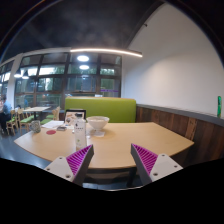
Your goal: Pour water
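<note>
A clear plastic water bottle [80,134] stands upright on the light wooden table [115,145], just beyond my left finger. Further back on the table sits a white bowl [98,124]. My gripper [112,165] hovers at the table's near edge, open, with nothing between its purple pads [146,159]. The bottle is apart from both fingers.
A small cup [36,127] and some flat items [62,126] lie on the table's left part. A green bench back [105,108] runs behind the table, with a wooden wall panel [185,125] at right. Chairs and tables stand far left by the windows.
</note>
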